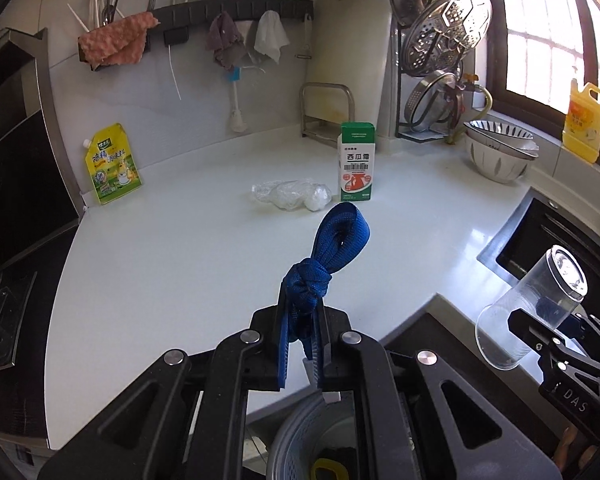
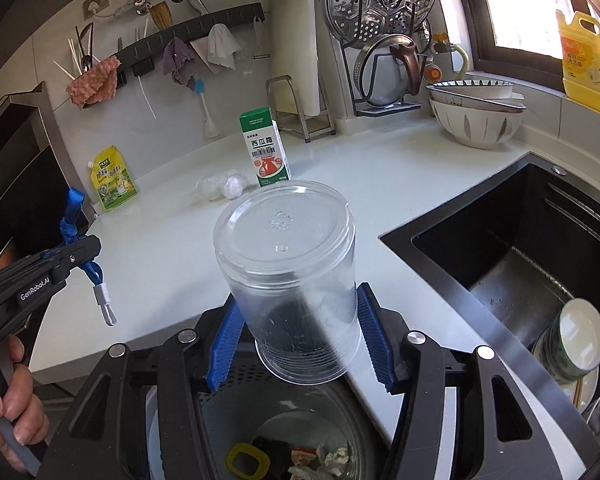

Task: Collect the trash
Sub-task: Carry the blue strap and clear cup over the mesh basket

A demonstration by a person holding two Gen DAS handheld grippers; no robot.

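My left gripper [image 1: 302, 344] is shut on a knotted blue lanyard [image 1: 328, 256], held above the counter's front edge; it also shows in the right wrist view [image 2: 73, 232]. My right gripper [image 2: 300, 344] is shut on a clear plastic jar [image 2: 295, 284], held over a grey trash bin [image 2: 171, 412] with scraps inside. The jar also shows in the left wrist view [image 1: 532, 308]. On the white counter [image 1: 179, 264] lie a crumpled clear plastic bag [image 1: 293, 195], a green and white carton [image 1: 356, 162] and a yellow seasoning pouch [image 1: 111, 164].
A black sink [image 2: 512, 248] with dishes is at the right. Stacked bowls [image 2: 476, 116], a lid rack [image 2: 384, 40] and a yellow detergent bottle [image 2: 586, 64] stand at the back right. A rail with cloths [image 1: 227, 36] hangs on the wall. A stove hood [image 1: 15, 168] is left.
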